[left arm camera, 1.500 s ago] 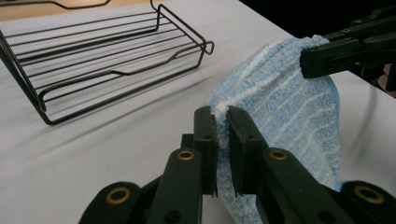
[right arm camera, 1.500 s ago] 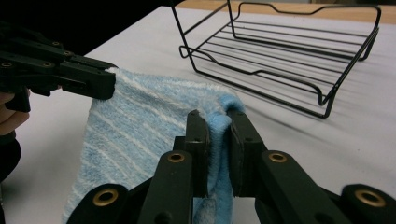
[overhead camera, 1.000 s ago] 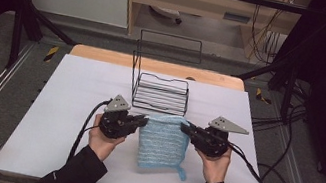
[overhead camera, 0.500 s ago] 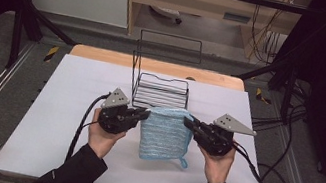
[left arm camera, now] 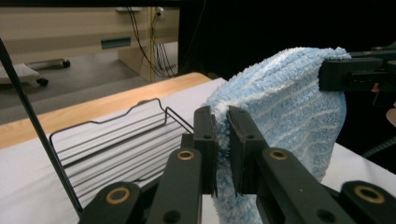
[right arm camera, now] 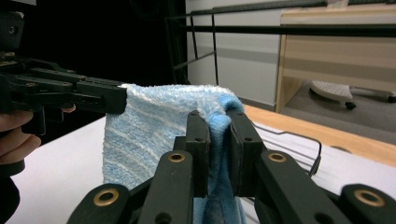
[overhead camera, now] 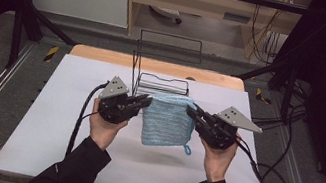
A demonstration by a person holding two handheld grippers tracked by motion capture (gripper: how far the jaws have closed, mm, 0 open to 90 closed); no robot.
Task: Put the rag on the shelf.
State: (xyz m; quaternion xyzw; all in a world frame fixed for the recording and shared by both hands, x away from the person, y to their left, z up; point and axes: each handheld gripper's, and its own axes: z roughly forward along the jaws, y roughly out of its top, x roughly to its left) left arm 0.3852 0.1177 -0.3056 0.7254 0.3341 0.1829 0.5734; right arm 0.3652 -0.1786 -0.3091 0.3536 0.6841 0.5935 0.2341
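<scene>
White sheeting covers the table (overhead camera: 59,119), with a wooden strip along its far edge and a black wire rack (overhead camera: 160,83) standing near it. I have the blue towel (overhead camera: 166,120) hanging folded between my two claws: the left claw (overhead camera: 145,102) is clamped on its upper left corner, the right claw (overhead camera: 193,112) on its upper right corner, both nearly closed with terry pinched between the pads. The top edge runs level from claw to claw, side to side across the table, and the cloth hangs clear of the sheeting. The rack sits just behind the towel, directly ahead of both hands and about equally near each, so I judge a forward carry would bring it over the wire.
</scene>
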